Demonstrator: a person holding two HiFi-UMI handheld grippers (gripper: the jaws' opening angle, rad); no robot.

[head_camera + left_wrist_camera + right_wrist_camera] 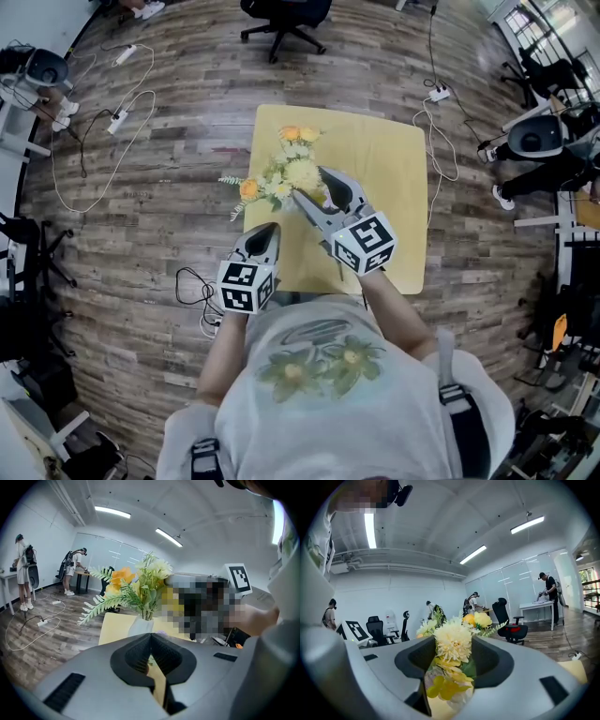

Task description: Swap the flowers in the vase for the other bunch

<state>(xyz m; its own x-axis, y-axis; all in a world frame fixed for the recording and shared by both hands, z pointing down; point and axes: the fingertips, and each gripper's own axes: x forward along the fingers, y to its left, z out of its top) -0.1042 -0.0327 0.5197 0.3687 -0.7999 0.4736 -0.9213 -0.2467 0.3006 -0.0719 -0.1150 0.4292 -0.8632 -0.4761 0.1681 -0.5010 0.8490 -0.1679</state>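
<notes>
A bunch of cream, yellow and orange flowers point(286, 169) with fern leaves stands in a white vase point(139, 626) on the yellow table point(394, 187). My right gripper point(309, 183) is open at the bunch's right side. In the right gripper view a cream bloom point(452, 641) and yellow petals point(445, 684) sit in the gap between its jaws point(451, 651); I see no pad pressing on them. My left gripper point(270, 228) is shut and empty near the table's front left, pointing at the vase point(150, 635). A pale purple bit point(161, 633) peeks over its jaws.
A black office chair point(281, 19) stands beyond the table. Cables and power strips point(112, 122) lie on the wooden floor to the left and right. A person sits at the right edge point(553, 169). Other people work at desks point(21, 578) farther back.
</notes>
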